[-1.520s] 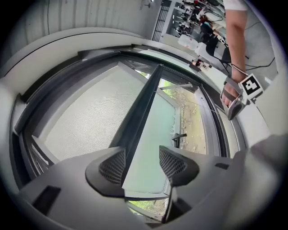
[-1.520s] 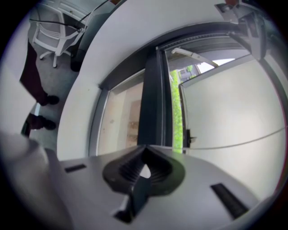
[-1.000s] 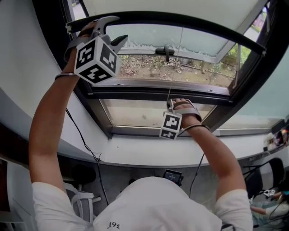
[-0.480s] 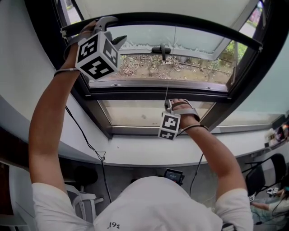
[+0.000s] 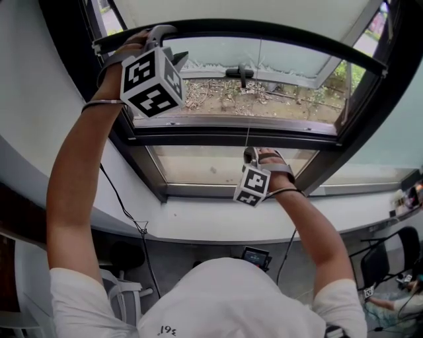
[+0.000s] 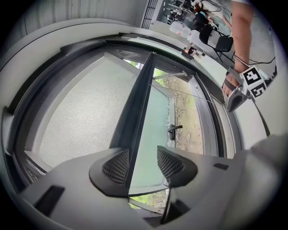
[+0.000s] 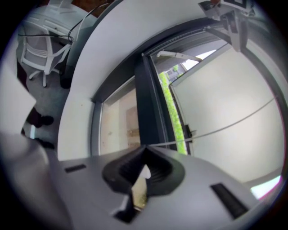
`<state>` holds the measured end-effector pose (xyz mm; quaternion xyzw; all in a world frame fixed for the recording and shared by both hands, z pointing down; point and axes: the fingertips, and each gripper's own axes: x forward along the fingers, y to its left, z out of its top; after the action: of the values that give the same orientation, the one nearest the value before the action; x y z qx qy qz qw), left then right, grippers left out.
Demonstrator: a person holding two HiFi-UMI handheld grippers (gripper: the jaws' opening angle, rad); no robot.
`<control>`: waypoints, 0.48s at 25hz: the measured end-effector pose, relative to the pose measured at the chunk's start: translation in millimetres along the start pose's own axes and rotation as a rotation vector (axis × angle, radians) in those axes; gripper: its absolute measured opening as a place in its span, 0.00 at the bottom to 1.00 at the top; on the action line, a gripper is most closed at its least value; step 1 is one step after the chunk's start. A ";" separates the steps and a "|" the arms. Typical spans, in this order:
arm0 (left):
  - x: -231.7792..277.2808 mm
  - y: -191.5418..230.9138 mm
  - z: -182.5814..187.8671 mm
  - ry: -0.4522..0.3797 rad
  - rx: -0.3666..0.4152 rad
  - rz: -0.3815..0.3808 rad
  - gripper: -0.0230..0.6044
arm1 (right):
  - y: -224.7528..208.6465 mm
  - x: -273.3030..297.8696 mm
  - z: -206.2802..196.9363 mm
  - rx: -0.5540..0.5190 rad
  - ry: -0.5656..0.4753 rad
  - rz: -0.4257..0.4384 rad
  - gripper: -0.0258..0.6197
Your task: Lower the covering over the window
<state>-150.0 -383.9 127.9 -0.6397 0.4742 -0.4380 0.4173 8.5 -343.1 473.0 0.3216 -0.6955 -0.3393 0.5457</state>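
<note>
The blind (image 5: 264, 10) sat high over the window, and its dark bar (image 5: 277, 32) crossed the top of the opening, well above the sill (image 5: 218, 221). The left gripper (image 5: 168, 45) was raised to the bar's left end. In the left gripper view its jaws (image 6: 143, 164) stood apart and had just been closing, with the bar (image 6: 139, 99) running between them, close against the left pad and clear of the right one. Lower and nearer the middle, the right gripper (image 5: 250, 153) was clamped on the thin cord (image 5: 249, 135) hanging down the pane. In its own view the jaws (image 7: 144, 152) met at the tips, with the cord (image 7: 225, 124) leading away taut from them.
</note>
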 end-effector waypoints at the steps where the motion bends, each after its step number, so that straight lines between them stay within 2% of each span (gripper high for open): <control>1: 1.0 -0.7 -0.1 0.005 -0.001 -0.009 0.35 | -0.3 0.8 -1.2 0.026 -0.002 -0.002 0.08; 5: 2.6 -2.8 -2.7 0.030 -0.002 -0.027 0.34 | 0.7 4.0 -3.9 0.107 -0.005 0.006 0.07; 12: 9.4 -15.6 -9.2 0.087 0.039 -0.045 0.25 | 14.6 12.1 -5.2 0.120 -0.002 0.046 0.07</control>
<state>-153.5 -391.0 146.7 -0.6223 0.4686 -0.4837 0.3989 10.0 -345.4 492.5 0.3373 -0.7222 -0.2848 0.5325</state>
